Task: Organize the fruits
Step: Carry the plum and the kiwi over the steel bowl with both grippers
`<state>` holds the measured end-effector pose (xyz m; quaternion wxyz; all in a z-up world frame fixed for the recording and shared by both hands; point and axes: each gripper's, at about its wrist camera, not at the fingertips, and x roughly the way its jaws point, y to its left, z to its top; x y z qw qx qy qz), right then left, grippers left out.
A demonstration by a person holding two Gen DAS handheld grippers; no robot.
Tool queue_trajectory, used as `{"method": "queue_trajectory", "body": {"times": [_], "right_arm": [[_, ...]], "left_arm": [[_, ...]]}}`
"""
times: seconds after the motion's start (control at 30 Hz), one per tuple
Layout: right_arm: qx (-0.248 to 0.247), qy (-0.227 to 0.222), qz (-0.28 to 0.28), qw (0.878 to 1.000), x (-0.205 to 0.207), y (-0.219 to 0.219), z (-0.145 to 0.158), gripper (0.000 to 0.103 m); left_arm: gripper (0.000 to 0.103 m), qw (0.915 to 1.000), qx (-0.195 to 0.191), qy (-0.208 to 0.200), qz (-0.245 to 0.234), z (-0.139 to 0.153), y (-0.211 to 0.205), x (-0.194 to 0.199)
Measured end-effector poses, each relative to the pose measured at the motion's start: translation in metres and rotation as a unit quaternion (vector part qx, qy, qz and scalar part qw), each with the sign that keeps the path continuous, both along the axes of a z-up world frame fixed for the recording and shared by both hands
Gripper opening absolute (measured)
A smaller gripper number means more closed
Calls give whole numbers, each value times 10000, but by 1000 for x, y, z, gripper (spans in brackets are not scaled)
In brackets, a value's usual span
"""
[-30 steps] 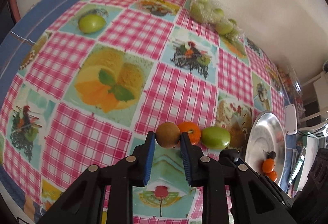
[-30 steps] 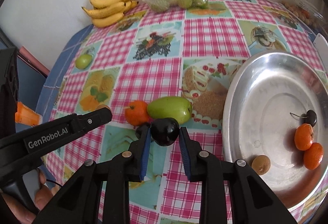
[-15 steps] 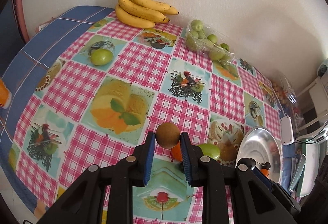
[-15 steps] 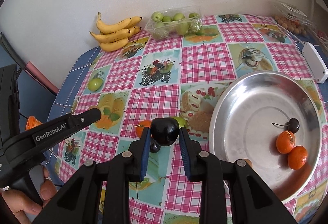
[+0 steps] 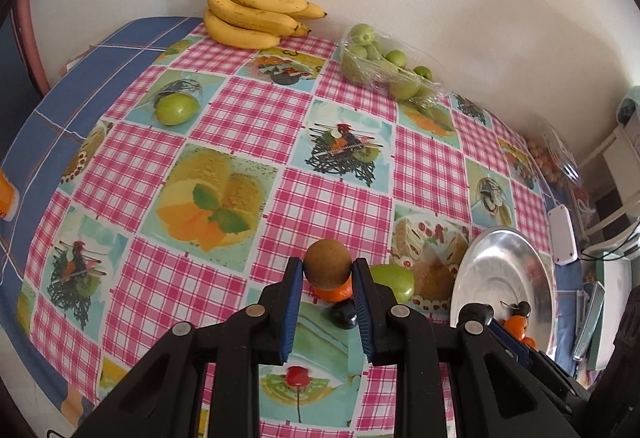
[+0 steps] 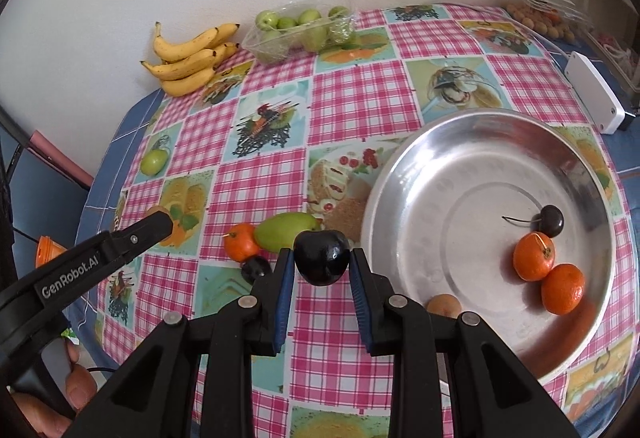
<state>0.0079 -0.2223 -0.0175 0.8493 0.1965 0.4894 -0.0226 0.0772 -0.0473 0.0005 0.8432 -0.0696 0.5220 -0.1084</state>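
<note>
Fruits: left gripper [image 5: 327, 272] clamped on a brown round fruit [image 5: 328, 264], right gripper [image 6: 321, 262] clamped on a dark plum [image 6: 321, 257], both at lower centre, above the checked tablecloth [image 6: 260, 181]. Risk: round, smooth fruit squirting from the pads and rolling off-table. Steel bowl [image 6: 600, 238] right; white wall behind.
</note>
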Motion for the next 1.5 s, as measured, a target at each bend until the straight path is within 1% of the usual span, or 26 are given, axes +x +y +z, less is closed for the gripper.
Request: {"method": "queue_trajectory", "body": {"times": [0.23,0.47,0.73,0.83,1.03,1.27,1.5], "right_arm": [[51,93,-413,9991,-9,-27,-3,29],[189,217,-983,9947,-25,-63,-9,29],[366,210,-1459,9884,-43,-97,-11,29],[401,205,-1583,9864,-49,-105,-10,29],[432,235,-1632,9854,-50,-108,-12,29],[433,388,-1544,9863,-46,-104,-20,29],[436,574,-1465,9866,-42,-102,-29,29]], "left_arm": [[27,9992,160,6,-366,-4,-27,-11],[27,9970,238,57,-741,-9,-54,-22],[27,9892,424,-83,-1398,-9,-94,-45],[27,9867,403,-74,-1570,-9,-106,-52],[27,9825,449,-69,-1804,-15,-123,-60],[27,9802,490,-90,-1915,-25,-134,-60],[27,9793,460,13,-1970,-36,-138,-57]]}}
